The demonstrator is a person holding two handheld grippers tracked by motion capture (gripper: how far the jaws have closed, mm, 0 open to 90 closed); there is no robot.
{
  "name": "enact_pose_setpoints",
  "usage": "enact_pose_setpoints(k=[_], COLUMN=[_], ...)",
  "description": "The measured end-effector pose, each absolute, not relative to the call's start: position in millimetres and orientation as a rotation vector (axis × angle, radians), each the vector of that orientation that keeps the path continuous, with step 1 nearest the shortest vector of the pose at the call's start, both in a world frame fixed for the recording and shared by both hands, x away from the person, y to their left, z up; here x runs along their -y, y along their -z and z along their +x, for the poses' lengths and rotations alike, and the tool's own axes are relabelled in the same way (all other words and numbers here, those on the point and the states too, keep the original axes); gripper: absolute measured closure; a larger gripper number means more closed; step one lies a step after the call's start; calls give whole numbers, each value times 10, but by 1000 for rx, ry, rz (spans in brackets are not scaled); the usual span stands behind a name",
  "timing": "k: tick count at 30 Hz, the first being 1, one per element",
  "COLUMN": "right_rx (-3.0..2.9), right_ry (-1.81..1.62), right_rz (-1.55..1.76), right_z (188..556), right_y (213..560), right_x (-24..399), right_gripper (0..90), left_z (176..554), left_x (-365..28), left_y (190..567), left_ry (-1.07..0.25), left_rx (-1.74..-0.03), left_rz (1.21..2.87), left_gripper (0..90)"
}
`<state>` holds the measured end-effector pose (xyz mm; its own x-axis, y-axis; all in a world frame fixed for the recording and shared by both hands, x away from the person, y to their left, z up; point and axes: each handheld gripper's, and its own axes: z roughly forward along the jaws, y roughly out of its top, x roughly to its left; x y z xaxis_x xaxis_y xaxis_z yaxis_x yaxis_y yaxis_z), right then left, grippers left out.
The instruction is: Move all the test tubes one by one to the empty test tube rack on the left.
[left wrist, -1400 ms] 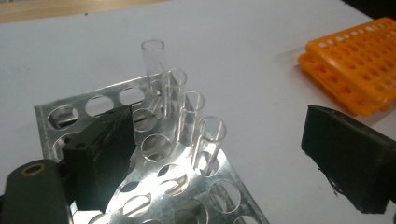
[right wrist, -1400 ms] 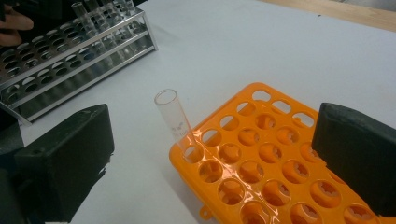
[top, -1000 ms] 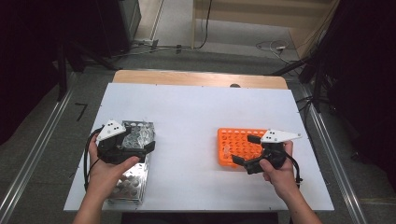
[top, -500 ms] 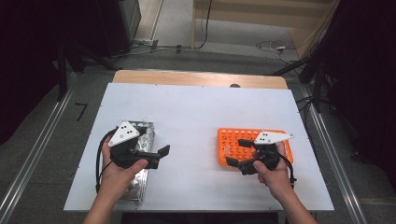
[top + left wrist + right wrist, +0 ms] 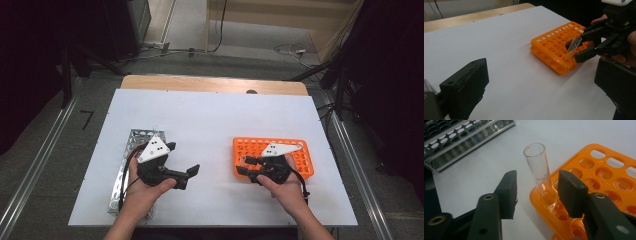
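Right gripper [image 5: 536, 195] was mid-grab: fingers had just been closing around the tube [image 5: 539, 172] in the orange rack [image 5: 604, 177], not pinching yet. Next up, squeeze and lift straight. Left gripper [image 5: 182, 172] waited with fingers spread, empty.

The left gripper [image 5: 192, 174] has left its spot over the metal rack [image 5: 131, 150] and slid toward 3 o'clock onto bare table, jaws wide apart. The right gripper [image 5: 243, 165] has sunk slightly at the orange rack [image 5: 305, 157], its jaws closing in around the glass tube [image 5: 539, 168], not yet pressing it.
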<state>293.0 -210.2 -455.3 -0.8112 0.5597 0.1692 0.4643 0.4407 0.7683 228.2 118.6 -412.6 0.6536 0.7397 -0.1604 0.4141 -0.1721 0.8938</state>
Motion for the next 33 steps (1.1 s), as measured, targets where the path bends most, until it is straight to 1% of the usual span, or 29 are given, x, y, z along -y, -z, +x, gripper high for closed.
enact_pose_setpoints(k=[6, 9, 14, 24, 33], right_rx=[-2551, -2523, -2514, -2488, -2431], right_ry=[-1262, -1231, -1197, -1231, -1298], right_rz=[933, 915, 890, 894, 877], right_z=[2930, 2914, 2901, 2889, 2829], right_y=[4590, 4604, 4634, 4590, 4412], right_x=[2081, 2076, 2058, 2096, 2169], right_gripper=[594, 665, 718, 736, 737], left_z=[2276, 2277, 2281, 2283, 2282], left_x=[-1107, -1087, -1070, -1039, -1019], left_y=[4154, 4168, 4181, 4203, 4207], left_ry=[-365, -357, -353, -340, -340], left_rx=[-913, -912, -909, -902, -902], left_rz=[1817, 1820, 1827, 1841, 1848], left_gripper=[0, 0, 0, 0, 0])
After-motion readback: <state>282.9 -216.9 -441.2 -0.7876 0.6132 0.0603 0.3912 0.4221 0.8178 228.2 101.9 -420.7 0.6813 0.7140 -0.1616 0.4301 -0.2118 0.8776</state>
